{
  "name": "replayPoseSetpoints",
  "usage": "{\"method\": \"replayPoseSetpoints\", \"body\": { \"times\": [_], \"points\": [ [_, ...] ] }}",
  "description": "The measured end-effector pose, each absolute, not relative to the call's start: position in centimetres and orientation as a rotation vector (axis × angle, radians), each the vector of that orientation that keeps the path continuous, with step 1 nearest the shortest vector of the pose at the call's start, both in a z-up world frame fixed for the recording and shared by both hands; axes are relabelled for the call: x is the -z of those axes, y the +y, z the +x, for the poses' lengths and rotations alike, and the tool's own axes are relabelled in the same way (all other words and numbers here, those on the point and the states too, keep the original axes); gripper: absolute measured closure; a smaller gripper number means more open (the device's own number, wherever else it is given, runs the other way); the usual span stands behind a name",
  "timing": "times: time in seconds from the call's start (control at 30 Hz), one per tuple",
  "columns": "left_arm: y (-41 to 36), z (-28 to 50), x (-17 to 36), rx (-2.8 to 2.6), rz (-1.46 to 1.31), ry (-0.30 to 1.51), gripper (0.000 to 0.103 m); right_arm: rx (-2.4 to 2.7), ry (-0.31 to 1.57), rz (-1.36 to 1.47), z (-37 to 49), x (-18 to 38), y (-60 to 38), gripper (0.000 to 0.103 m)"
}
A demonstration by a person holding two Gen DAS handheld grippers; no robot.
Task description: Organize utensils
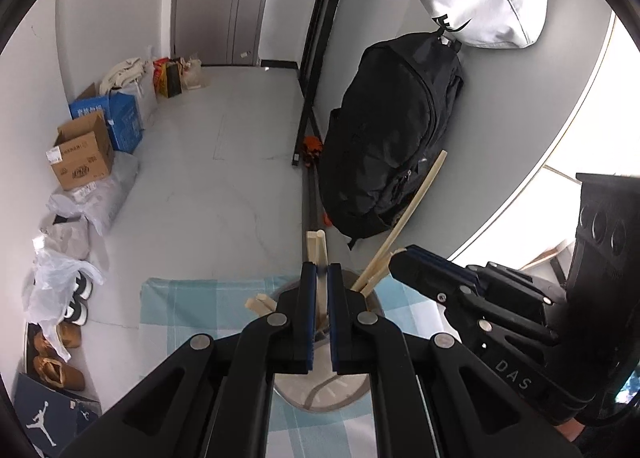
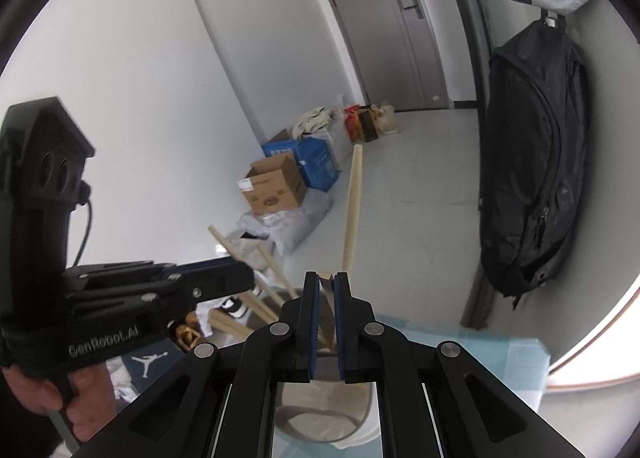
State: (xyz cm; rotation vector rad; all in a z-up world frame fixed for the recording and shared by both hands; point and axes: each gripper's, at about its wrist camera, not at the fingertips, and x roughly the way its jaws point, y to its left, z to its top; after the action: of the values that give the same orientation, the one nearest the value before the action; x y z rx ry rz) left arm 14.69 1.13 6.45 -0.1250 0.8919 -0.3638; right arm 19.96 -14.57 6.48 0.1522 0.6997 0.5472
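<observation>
Two hand-held grippers hang over a round grey holder that stands on a blue-and-white checked cloth. The left gripper is pressed tight on a pair of pale wooden chopsticks, whose square ends stick up just past its blue pads while their lower part runs down into the holder. More chopsticks lean in the holder to the left, and one long chopstick slants up to the right in front of a black backpack.

The right gripper points down over the same holder with a chopstick between its narrowly parted fingers (whether the pads press on it I cannot tell). A person's hand grips the left tool's handle. Cardboard boxes sit along the far wall.
</observation>
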Motion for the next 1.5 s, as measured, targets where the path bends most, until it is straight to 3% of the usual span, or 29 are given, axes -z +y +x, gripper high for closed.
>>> {"method": "replayPoseSetpoints", "body": {
  "times": [0.13,0.23,0.3,0.4,0.47,0.67,0.8,0.97,1.1,1.33,1.4,1.5],
  "points": [
    [1.6,13.8,-7.5,0.364,-0.133,0.868,0.101,-0.565,0.655,0.183,18.3,-7.6,-15.5,0.093],
    [2.0,13.0,-8.3,0.366,-0.145,0.850,0.091,-0.558,0.620,0.191,16.6,-8.5,-16.2,0.077],
    [2.2,12.3,-8.9,0.354,-0.145,0.830,0.079,-0.556,0.594,0.200,15.5,-9.0,-16.7,0.060],
    [2.4,11.6,-9.4,0.321,-0.146,0.806,0.060,-0.541,0.558,0.210,13.8,-9.7,-17.5,0.048],
    [2.7,10.9,-9.7,0.290,-0.152,0.787,0.053,-0.531,0.548,0.225,13.0,-9.8,-17.9,0.042],
    [2.7,8.2,-10.1,0.224,-0.131,0.720,0.040,-0.495,0.484,0.226,10.0,-10.2,-18.9,0.022],
    [2.2,6.2,-10.1,0.184,-0.110,0.665,0.036,-0.484,0.426,0.219,7.9,-10.8,-19.1,0.008],
    [2.4,4.4,-10.2,0.143,-0.094,0.615,0.034,-0.495,0.381,0.202,5.6,-11.0,-18.9,0.002],
    [2.5,2.6,-10.2,0.117,-0.086,0.579,0.021,-0.497,0.358,0.181,4.1,-11.1,-18.4,0.000],
    [2.8,-0.2,-10.5,0.100,-0.092,0.527,0.018,-0.501,0.309,0.161,1.6,-11.1,-17.9,0.000],
    [3.0,-1.0,-10.4,0.087,-0.107,0.517,0.009,-0.498,0.284,0.146,0.8,-11.1,-17.6,0.000],
    [3.3,-2.1,-10.1,0.068,-0.116,0.474,0.005,-0.491,0.255,0.126,-0.1,-10.8,-17.3,0.000]
  ]
}}
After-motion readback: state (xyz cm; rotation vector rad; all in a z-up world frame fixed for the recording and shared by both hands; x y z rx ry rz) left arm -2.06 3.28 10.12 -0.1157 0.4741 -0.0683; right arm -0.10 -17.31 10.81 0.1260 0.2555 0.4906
